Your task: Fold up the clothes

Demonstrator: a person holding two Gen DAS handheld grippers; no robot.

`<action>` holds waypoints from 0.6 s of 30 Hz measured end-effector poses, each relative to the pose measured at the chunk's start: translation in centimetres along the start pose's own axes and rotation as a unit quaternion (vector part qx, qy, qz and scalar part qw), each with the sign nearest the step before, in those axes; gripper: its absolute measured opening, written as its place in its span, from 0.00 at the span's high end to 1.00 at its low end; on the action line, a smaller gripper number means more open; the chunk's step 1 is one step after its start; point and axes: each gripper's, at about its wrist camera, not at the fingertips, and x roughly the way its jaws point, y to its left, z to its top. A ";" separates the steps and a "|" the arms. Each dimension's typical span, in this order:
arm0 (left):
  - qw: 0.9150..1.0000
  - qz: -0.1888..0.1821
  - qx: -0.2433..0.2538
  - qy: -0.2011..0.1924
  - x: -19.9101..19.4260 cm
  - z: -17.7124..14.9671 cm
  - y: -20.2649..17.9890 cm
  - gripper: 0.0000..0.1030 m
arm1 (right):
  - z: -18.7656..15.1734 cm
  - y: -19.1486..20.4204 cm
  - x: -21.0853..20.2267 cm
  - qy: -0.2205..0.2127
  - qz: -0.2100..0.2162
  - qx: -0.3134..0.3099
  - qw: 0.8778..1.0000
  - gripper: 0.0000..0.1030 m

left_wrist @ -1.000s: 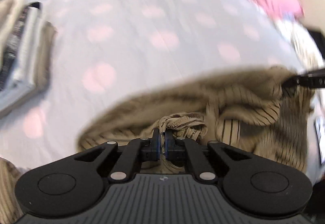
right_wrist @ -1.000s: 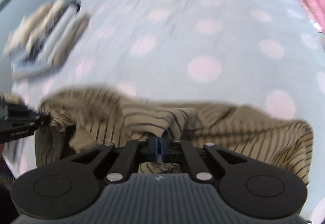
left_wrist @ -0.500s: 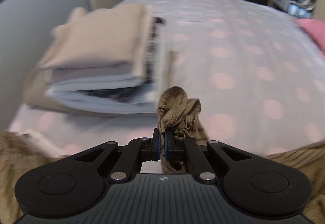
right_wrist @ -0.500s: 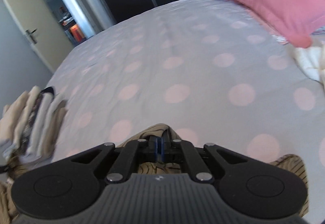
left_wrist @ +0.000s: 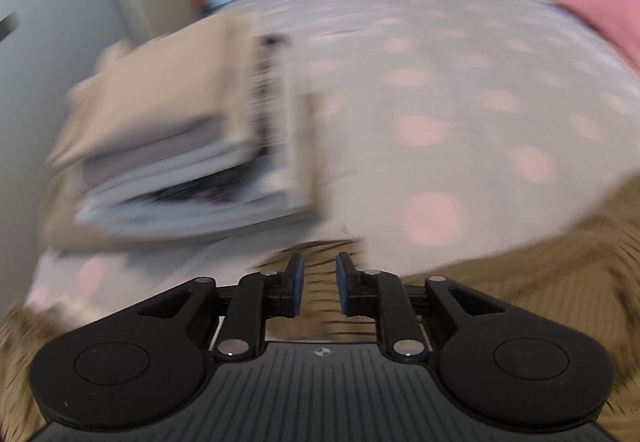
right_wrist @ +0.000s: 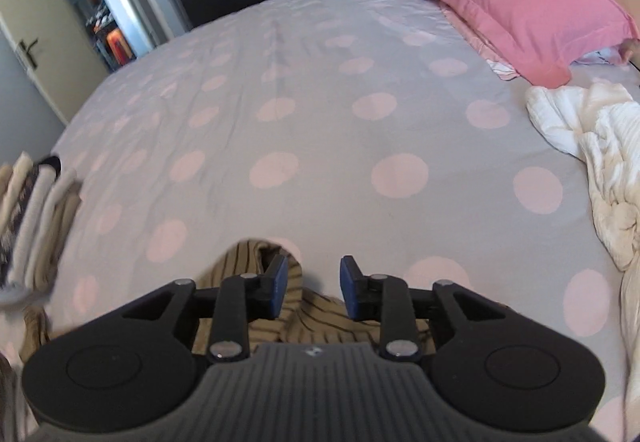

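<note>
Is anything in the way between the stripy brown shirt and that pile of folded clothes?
Nothing visible. From the left wrist view, only bare dotted bedsheet lies between the striped shirt and the folded pile. Both the left gripper and right gripper are open above the shirt.

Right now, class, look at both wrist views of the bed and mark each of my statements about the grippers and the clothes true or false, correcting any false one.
1. The left gripper is clamped on cloth. False: its jaws stand apart, with nothing between them.
2. The right gripper is open. True.
3. The striped tan garment lies under the right gripper. True.
4. The pillow is blue. False: it is pink.
5. A stack of folded clothes sits on the dotted bedsheet. True.
6. The white crumpled cloth is on the stack. False: it lies apart, near the pillow.
</note>
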 end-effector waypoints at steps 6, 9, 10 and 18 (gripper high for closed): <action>0.988 -0.065 0.141 -0.014 1.9 -1.3 -6.0 0.78 | -1.6 0.4 1.2 0.031 0.015 -0.121 0.992 0.69; 0.973 -0.092 0.210 -0.019 3.1 -2.0 -8.8 0.72 | -2.3 0.4 2.1 0.039 0.022 -0.173 0.984 0.69; 0.967 -0.100 0.232 -0.020 3.4 -2.3 -9.7 0.71 | -2.4 0.3 2.5 0.041 0.023 -0.188 0.981 0.69; 0.936 -0.121 0.329 -0.021 7.0 -4.1 -13.2 0.68 | -4.7 0.5 5.0 0.077 0.039 -0.322 0.943 0.68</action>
